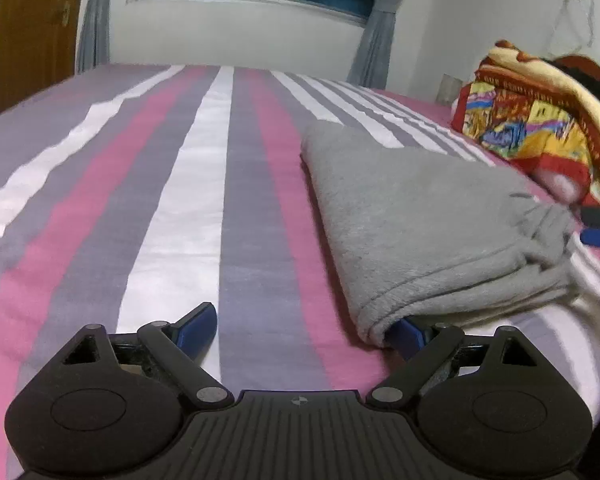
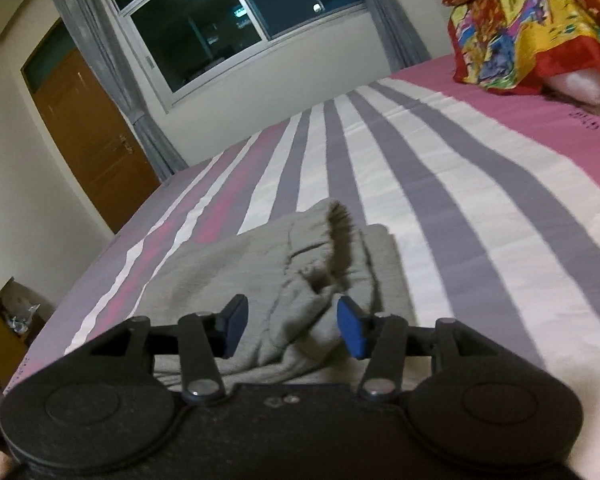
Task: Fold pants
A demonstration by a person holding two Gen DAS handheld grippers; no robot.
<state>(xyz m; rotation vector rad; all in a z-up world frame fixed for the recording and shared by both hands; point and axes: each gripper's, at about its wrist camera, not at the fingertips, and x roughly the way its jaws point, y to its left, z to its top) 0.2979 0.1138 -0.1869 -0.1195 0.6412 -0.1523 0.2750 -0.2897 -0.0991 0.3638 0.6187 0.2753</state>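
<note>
Grey pants — folded; only right view shows door.

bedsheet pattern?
The bedsheet has lengthwise pink, grey and white stripes; clearest in the left wrist view.

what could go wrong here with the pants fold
1. The left gripper stands wide open with one finger tucked under the near corner of the folded grey pants; lifting or pulling it away could drag the layers apart.
2. The right gripper has bunched cloth between its fingers; it is not clear the pads press on it, so the bunch could slip out or crease the fold.
</note>
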